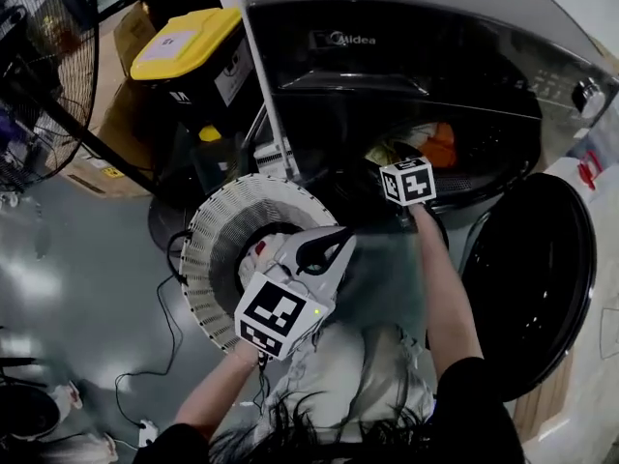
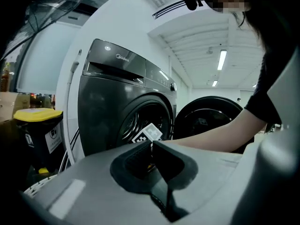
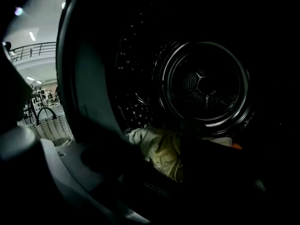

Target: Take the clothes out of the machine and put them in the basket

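R gripper point(image 3: 158, 143) released, clothes point(image 3: 166, 157) between jaws, in machine point(image 1: 406, 58); L gripper point(image 2: 151, 143) clenched, empty, at basket's point(image 1: 207, 242) 3 o'clock.

I'm in a big workshop/lab-type hall, not a home: Midea washer point(image 1: 416, 75) on bare grey floor point(image 1: 87, 269) w/ loose cables point(image 1: 169, 327), cardboard boxes point(image 1: 106, 153), yellow-lid bin point(image 1: 189, 42), strip lights point(image 2: 221, 60), mezzanine railing point(image 3: 35, 48).

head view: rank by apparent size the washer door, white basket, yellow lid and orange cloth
1. washer door and white basket: about alike, basket partly covered, so unranked
2. yellow lid
3. orange cloth, smallest, partly hidden
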